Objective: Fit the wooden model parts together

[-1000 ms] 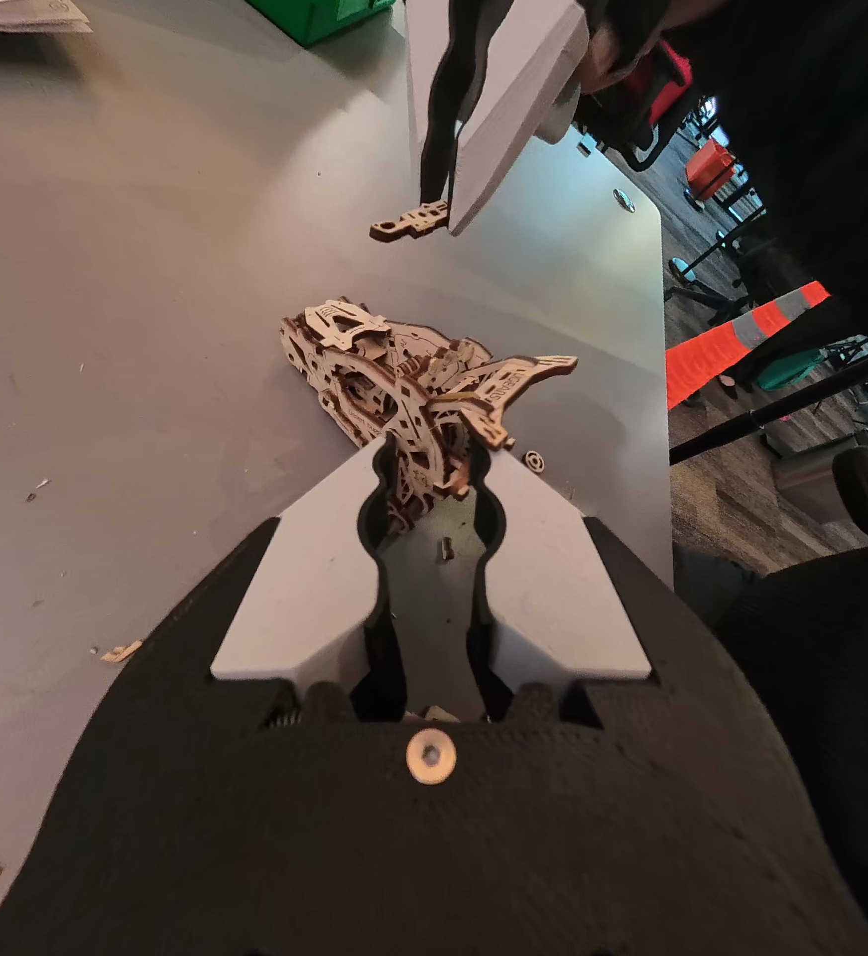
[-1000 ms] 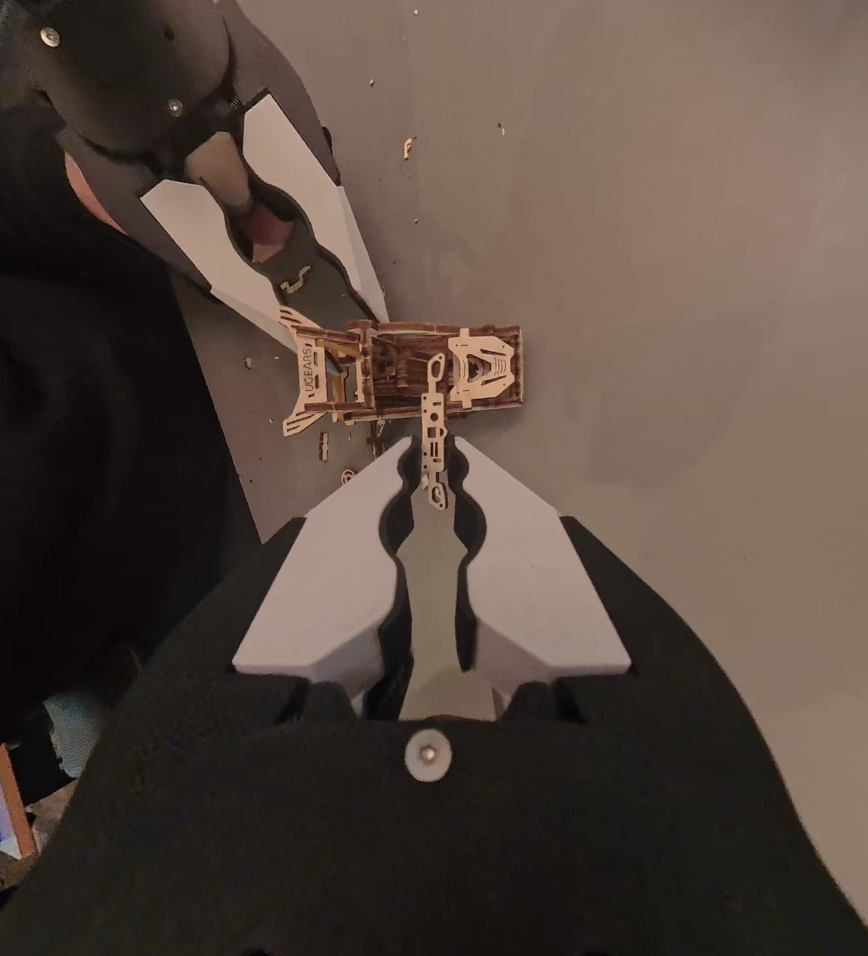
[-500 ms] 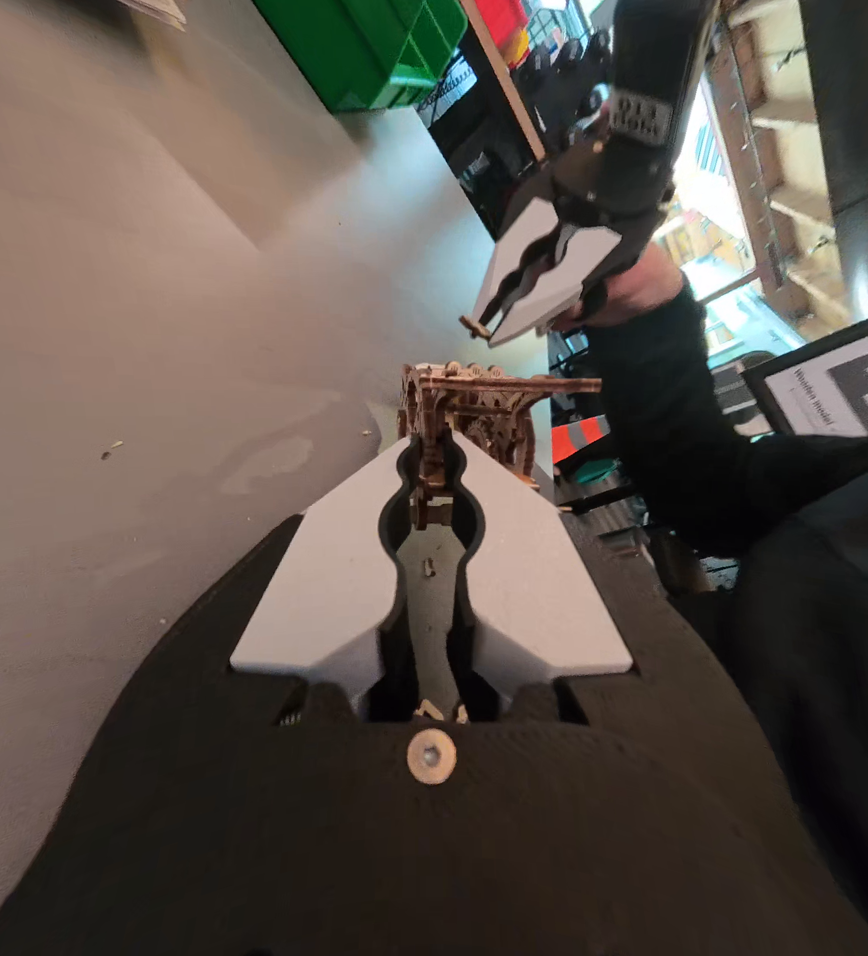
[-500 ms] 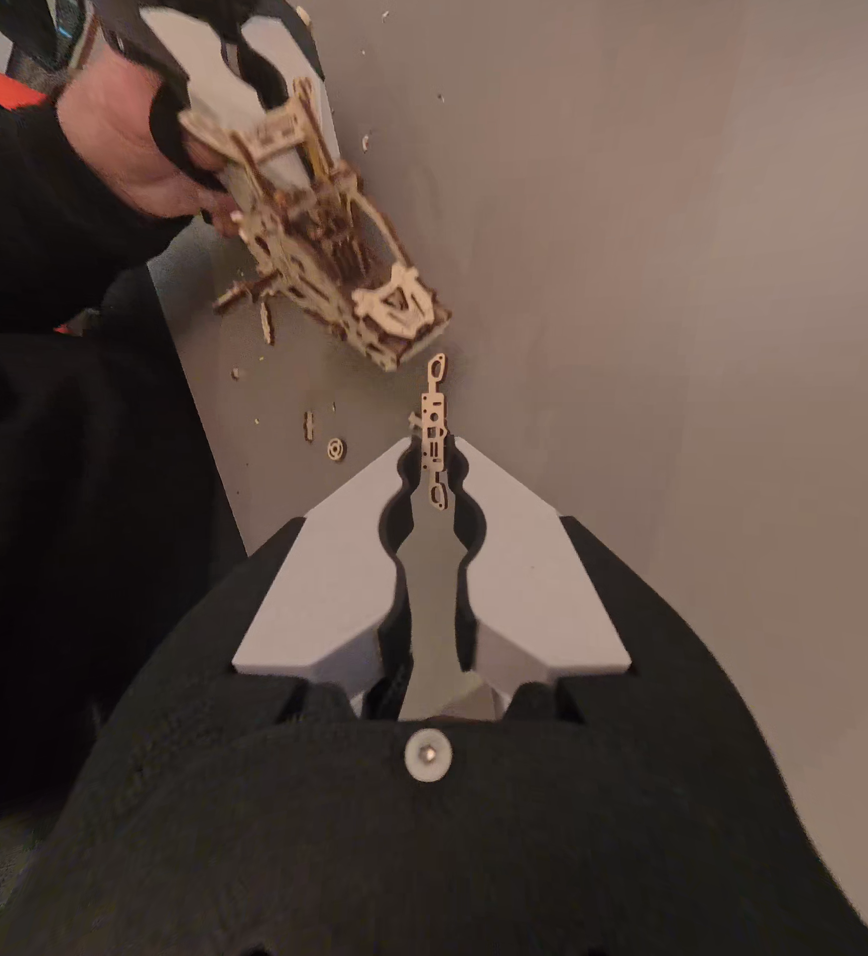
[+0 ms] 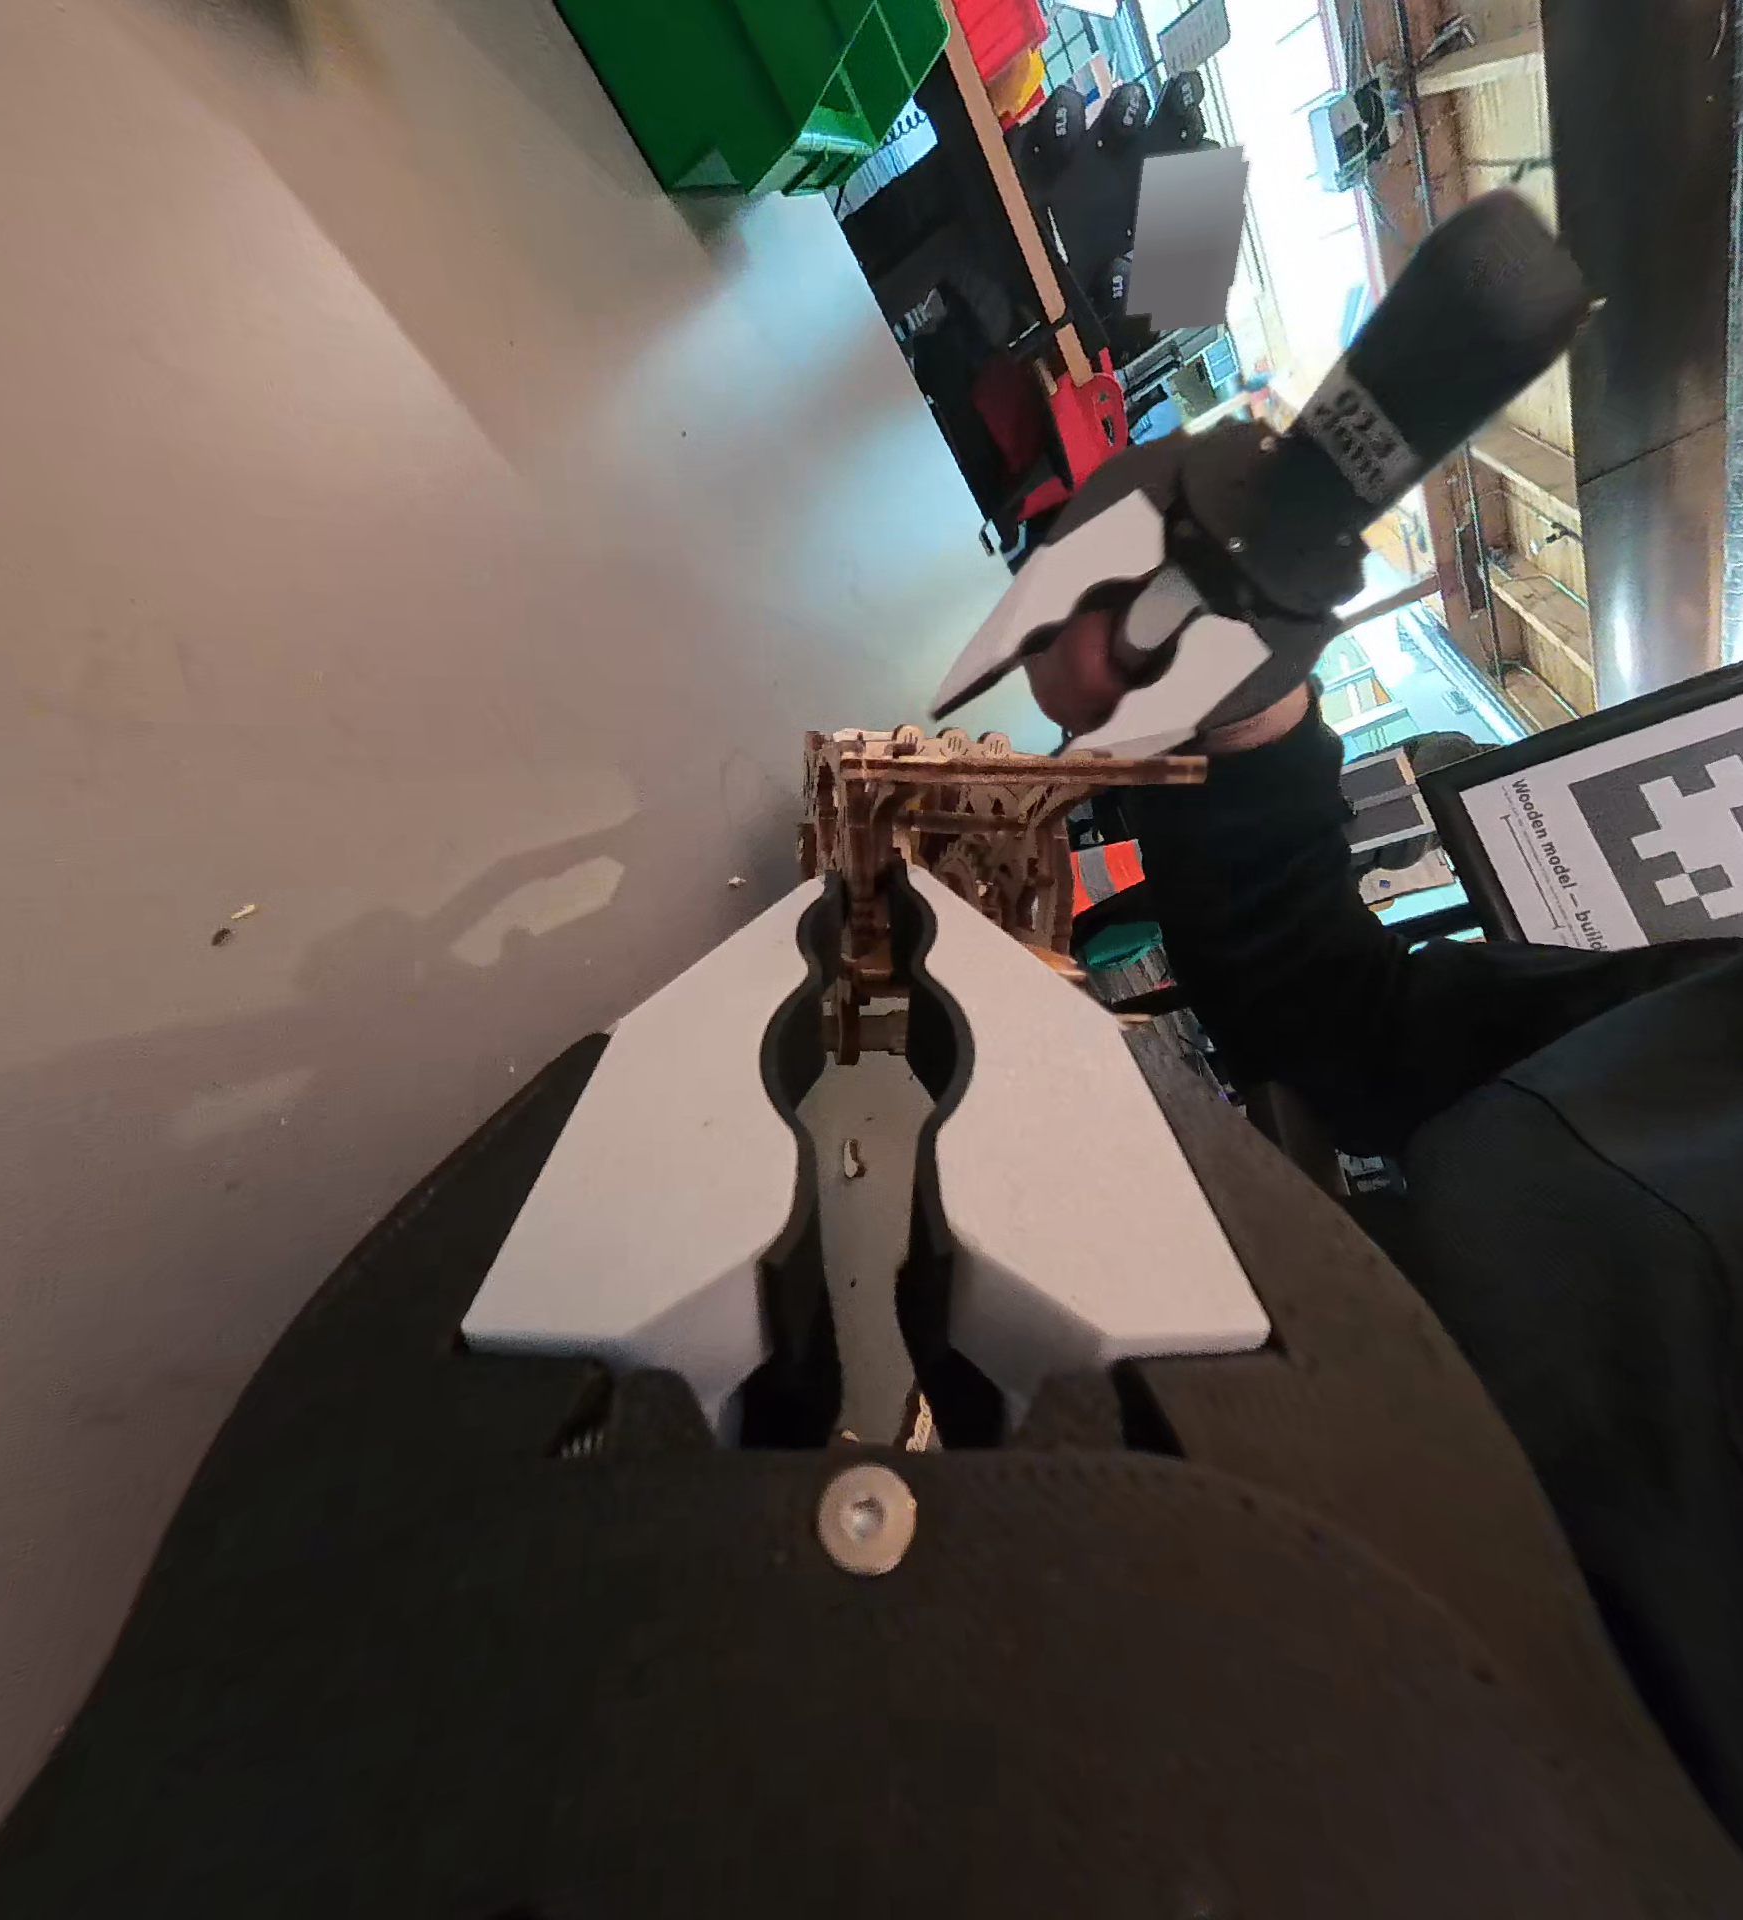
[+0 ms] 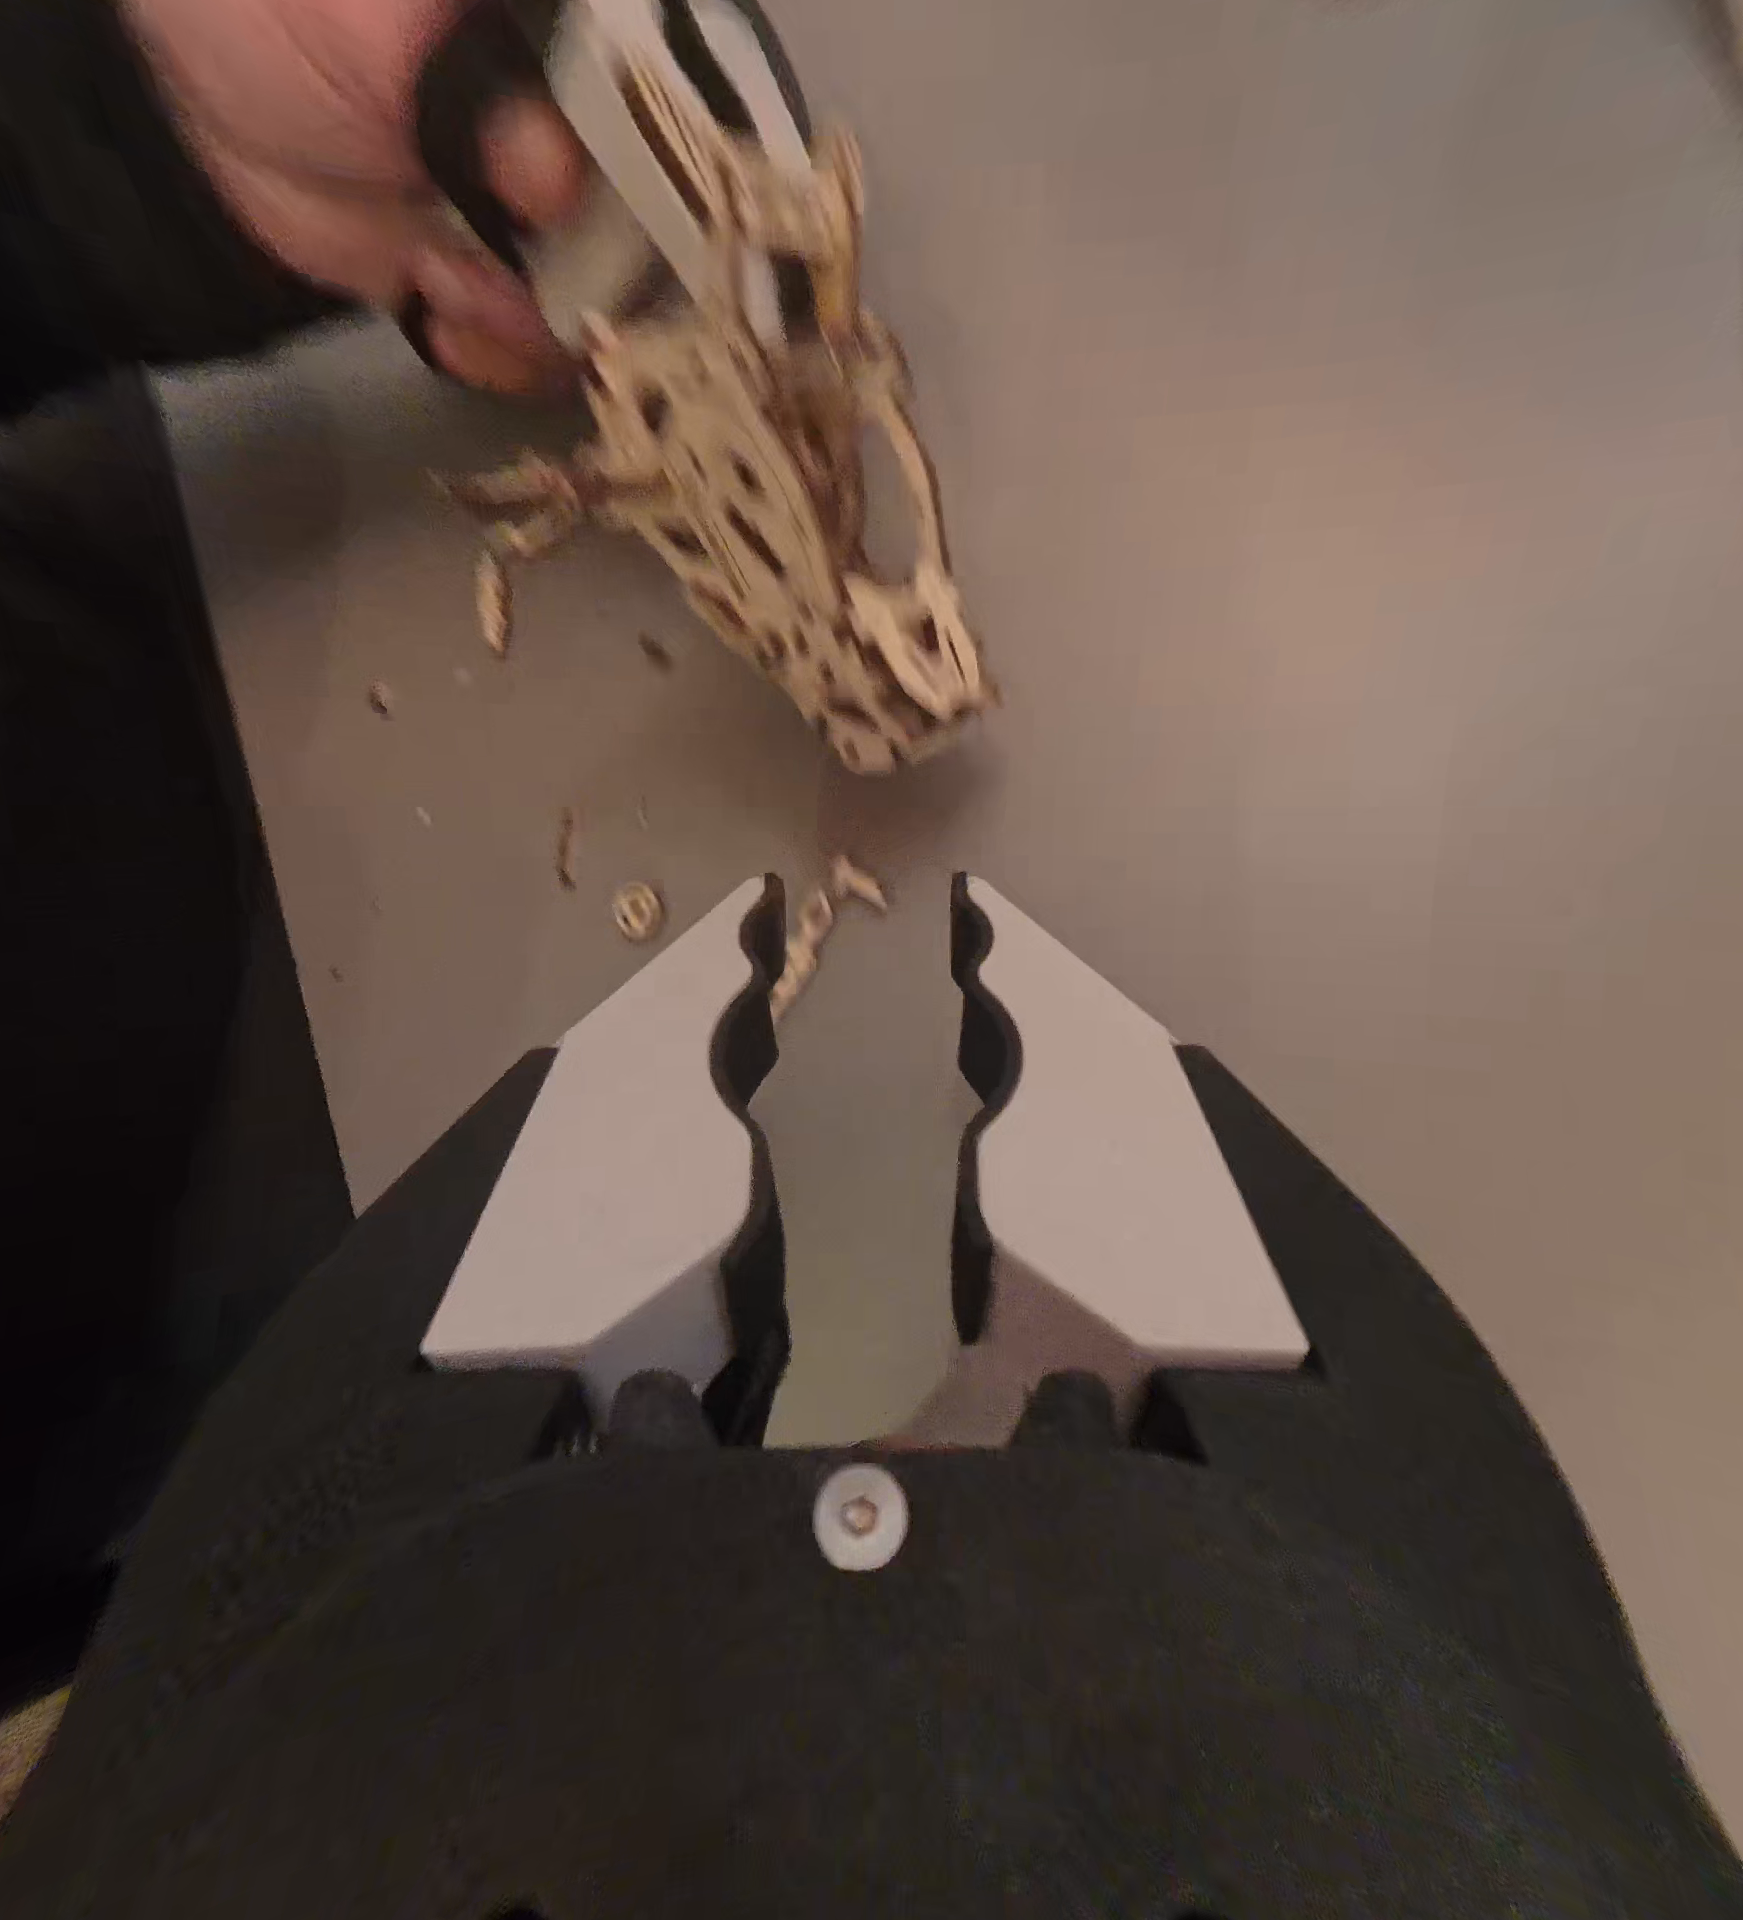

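On my left wrist feed, the pale tan laser-cut wooden model (image 5: 934, 831) shows dark brown burnt edges. My left gripper (image 5: 867, 894) has light grey fingers (image 5: 680, 1143) with black inner liners on a black textured body. The counter (image 5: 275, 623) is plain matte grey. A bright green plastic bin (image 5: 773, 83) sits beyond. My right feed shows a tan slotted wooden strip (image 6: 810, 935) on the grey counter.
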A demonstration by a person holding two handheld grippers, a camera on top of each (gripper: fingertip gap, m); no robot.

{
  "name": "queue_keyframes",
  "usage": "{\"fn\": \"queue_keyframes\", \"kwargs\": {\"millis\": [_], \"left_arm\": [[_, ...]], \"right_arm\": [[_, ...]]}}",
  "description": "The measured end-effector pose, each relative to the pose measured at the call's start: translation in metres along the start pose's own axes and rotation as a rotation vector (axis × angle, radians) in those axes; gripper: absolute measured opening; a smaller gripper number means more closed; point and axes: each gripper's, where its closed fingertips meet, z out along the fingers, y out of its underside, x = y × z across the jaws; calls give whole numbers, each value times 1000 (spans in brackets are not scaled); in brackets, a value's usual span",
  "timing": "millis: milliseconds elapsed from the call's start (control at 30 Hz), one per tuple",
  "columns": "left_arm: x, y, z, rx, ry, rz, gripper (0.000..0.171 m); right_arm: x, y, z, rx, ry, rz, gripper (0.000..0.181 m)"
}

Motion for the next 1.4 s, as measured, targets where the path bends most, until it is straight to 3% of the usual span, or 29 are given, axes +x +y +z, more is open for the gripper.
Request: {"fn": "queue_keyframes", "kwargs": {"millis": [133, 267, 400, 567, 633, 767, 1067, 1267, 1400], "left_arm": [[3, 2, 2, -17, 18, 14, 5], [6, 3, 5, -41, 43, 29, 5], [6, 3, 8, -66, 49, 51, 5], [6, 2, 12, -112, 49, 105, 6], [3, 0, 15, -130, 37, 125, 6], [-2, -1, 18, -168, 20, 158, 7], [-3, -5, 17, -148, 14, 164, 8], [-3, -6, 18, -146, 1, 195, 8], [-1, -4, 20, -164, 8, 236, 8]], "right_arm": [[-14, -38, 7, 121, -59, -82, 28], [-21, -52, 27, 150, -165, -109, 26], [-30, -52, 35, 158, -290, -130, 5], [-38, -46, 37, 157, -426, -81, 3], [-40, -45, 38, 172, -446, -82, 9], [-35, -41, 47, 167, -365, -118, 1], [-28, -42, 50, 157, -161, -188, 2], [-34, -41, 46, 199, -273, -105, 14], [-34, -37, 50, 156, -252, -150, 3]]}}
